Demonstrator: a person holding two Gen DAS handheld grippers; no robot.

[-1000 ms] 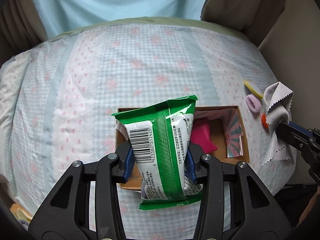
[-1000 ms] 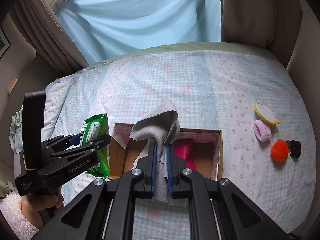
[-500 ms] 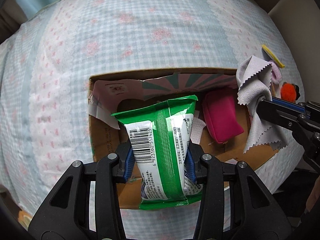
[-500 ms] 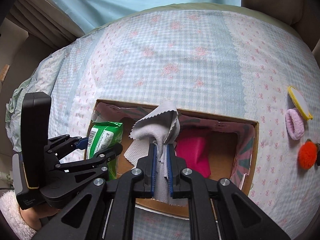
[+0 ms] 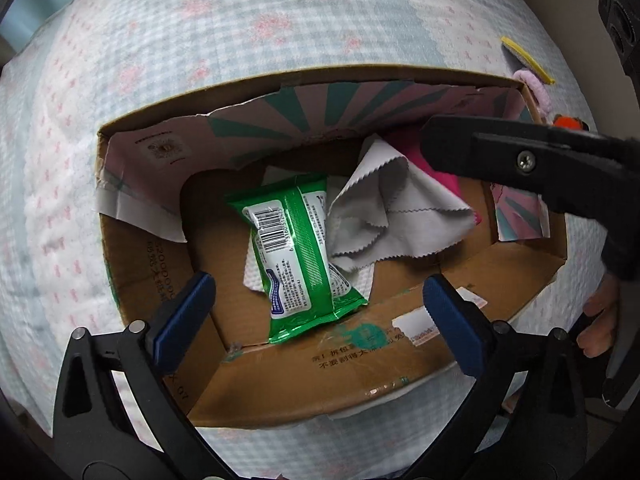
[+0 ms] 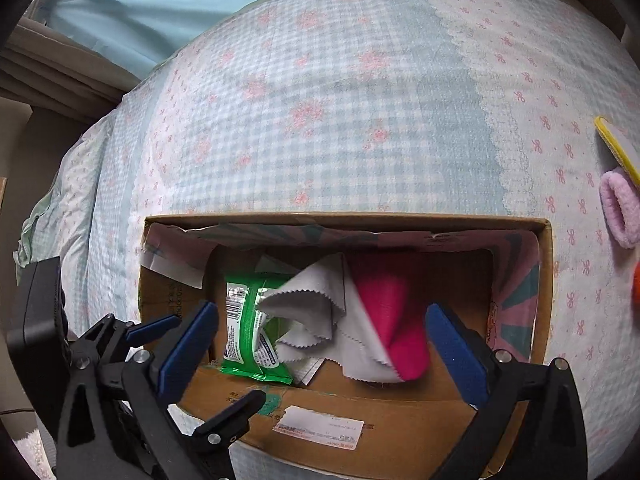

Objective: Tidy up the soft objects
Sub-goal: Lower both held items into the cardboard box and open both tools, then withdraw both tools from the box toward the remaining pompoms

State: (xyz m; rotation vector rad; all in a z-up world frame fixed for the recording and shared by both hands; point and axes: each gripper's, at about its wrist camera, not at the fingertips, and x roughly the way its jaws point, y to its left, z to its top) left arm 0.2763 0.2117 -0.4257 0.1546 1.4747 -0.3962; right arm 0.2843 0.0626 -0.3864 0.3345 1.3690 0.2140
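Progress looks good: your left gripper (image 5: pixel 318 314) and right gripper (image 6: pixel 320 346) both stand wide apart and empty above the cardboard box (image 6: pixel 546 264). Inside it lie the green wet-wipes pack (image 5: pixel 294 256), the grey pinked-edge cloth (image 5: pixel 384 216) draped partly over it, and a pink pouch (image 6: pixel 390 320). Left on the bedspread (image 6: pixel 360 92), beside the box, you have the pink scrunchie (image 6: pixel 620 216), a yellow-rimmed pad (image 6: pixel 618 148) and an orange pom-pom (image 5: pixel 566 122).

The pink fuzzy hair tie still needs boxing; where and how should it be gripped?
Pinch one side of the pink fuzzy hair tie loop from above; it lies flat on the checked bedspread, so a jaw can drop into its open centre.
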